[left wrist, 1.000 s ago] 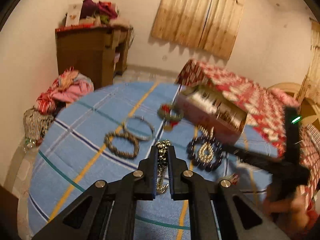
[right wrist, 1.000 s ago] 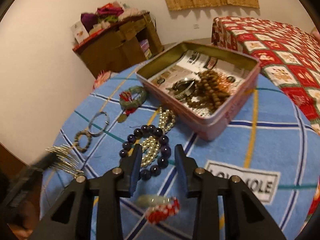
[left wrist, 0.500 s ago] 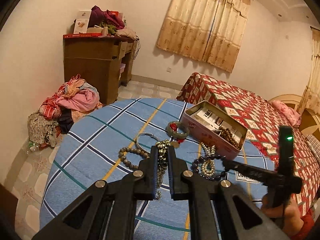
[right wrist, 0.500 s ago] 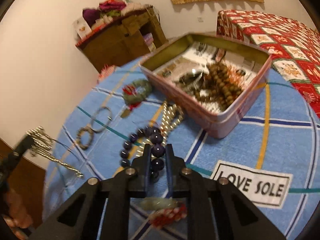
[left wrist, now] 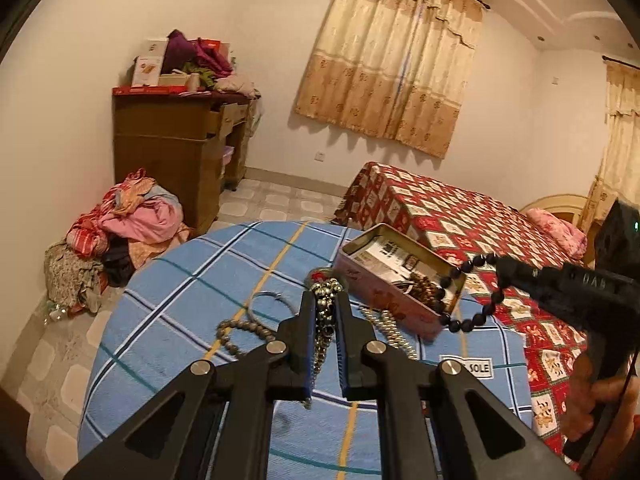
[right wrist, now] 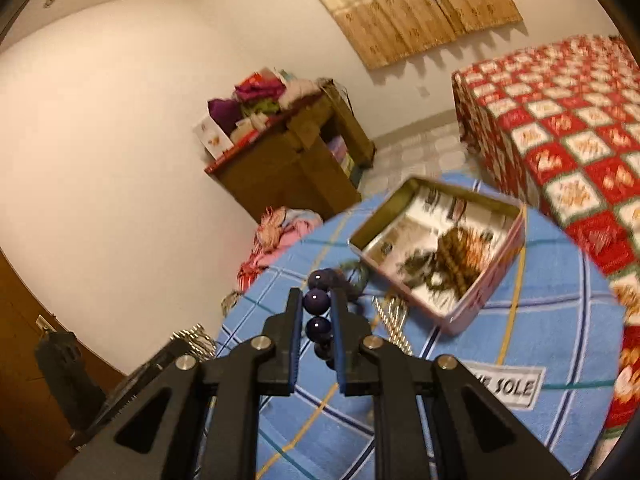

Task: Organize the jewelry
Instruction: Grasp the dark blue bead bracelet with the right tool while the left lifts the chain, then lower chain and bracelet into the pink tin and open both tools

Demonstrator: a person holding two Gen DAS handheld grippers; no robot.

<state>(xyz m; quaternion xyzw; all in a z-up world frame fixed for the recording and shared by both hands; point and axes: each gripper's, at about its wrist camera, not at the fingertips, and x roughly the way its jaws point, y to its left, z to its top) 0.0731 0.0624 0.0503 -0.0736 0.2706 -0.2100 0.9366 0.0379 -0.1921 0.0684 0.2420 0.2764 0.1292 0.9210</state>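
Your left gripper (left wrist: pixel 325 312) clamped a chain (left wrist: pixel 323 320); your right gripper (right wrist: pixel 316 312), jaws just closed, pinched dark beads (right wrist: pixel 317 302) above the table (right wrist: pixel 560 280).

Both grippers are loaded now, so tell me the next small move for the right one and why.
Probably carry the right gripper forward over the open tin and release there. It is shut on the dark bead bracelet, which hangs clear of the blue cloth, and the tin already holds brown beads. The left gripper holds a metal chain.
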